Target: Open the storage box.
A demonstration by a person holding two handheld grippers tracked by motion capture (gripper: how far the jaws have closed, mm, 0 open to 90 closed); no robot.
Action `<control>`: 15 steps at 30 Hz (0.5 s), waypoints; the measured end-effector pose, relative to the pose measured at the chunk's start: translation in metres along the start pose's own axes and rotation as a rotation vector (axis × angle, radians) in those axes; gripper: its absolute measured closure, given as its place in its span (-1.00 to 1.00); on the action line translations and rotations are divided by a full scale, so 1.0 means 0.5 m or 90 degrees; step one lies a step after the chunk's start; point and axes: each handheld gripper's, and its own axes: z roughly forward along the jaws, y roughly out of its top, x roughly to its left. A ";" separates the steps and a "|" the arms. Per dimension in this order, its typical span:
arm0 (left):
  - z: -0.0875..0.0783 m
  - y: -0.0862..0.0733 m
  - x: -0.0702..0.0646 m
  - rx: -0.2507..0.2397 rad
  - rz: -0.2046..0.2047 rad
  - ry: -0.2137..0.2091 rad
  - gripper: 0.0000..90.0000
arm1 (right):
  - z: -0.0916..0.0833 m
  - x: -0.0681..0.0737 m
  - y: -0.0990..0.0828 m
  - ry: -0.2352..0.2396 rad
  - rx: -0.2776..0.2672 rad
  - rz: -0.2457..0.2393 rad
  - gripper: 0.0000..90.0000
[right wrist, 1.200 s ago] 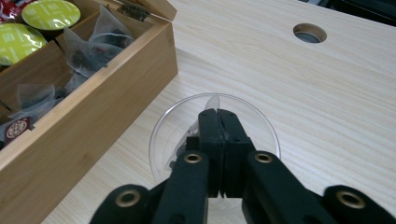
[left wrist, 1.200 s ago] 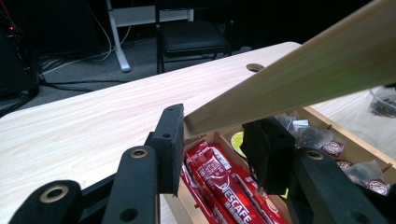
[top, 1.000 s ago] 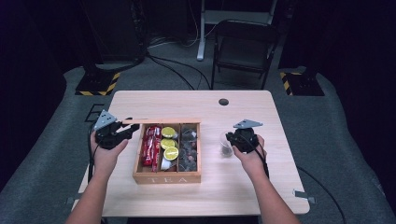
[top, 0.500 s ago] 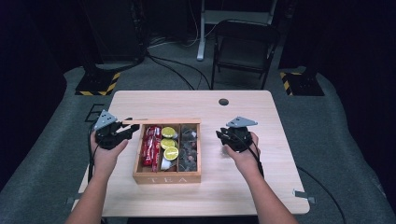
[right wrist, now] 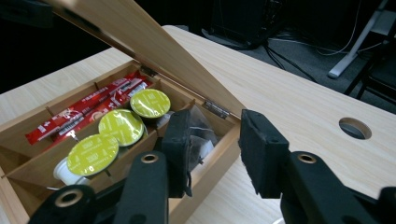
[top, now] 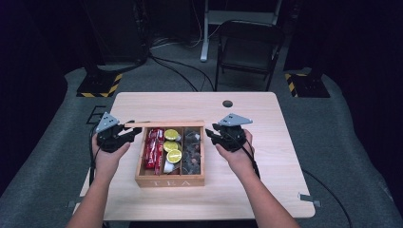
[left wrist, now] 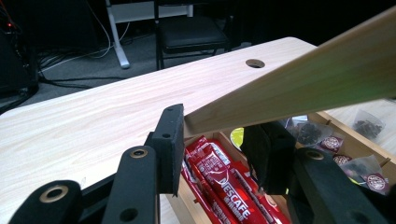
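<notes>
A wooden tea box (top: 169, 179) sits at the middle of the pale worktop (top: 266, 190), its hinged lid (left wrist: 299, 81) propped open at a slant. The left tongs (top: 134, 129) are clamped on the lid's free edge, holding it up over the left side of the box. Inside, red coffee sticks (top: 153, 147) fill the left compartment, three capsules with yellow-green foil tops (top: 173, 156) lie in the middle one, and clear tea bags (top: 192, 148) fill the right one. The right tongs (top: 212, 134) hover just beside the box's right wall, above its far corner; their jaws have just been opening and nothing is gripped between them, though a tea bag (right wrist: 198, 140) lies in the compartment right behind them. A round cable hole (top: 227, 103) marks the far side of the worktop, and a dark folding chair (top: 247, 50) stands beyond it.
</notes>
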 end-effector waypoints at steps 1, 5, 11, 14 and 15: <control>0.000 0.000 0.000 0.000 0.000 0.000 0.30 | 0.000 0.005 0.003 -0.001 -0.001 0.007 0.38; 0.000 0.000 0.000 0.000 0.000 -0.001 0.30 | 0.001 0.011 0.013 0.004 -0.006 -0.003 0.33; -0.001 0.000 0.002 0.001 0.000 -0.006 0.30 | -0.003 0.018 0.025 0.011 -0.015 -0.003 0.26; -0.001 -0.002 0.001 0.001 -0.001 -0.005 0.30 | -0.001 0.021 0.029 0.011 -0.019 -0.006 0.23; -0.001 -0.002 0.000 0.001 -0.001 -0.005 0.30 | 0.000 0.023 0.030 0.011 -0.019 0.001 0.23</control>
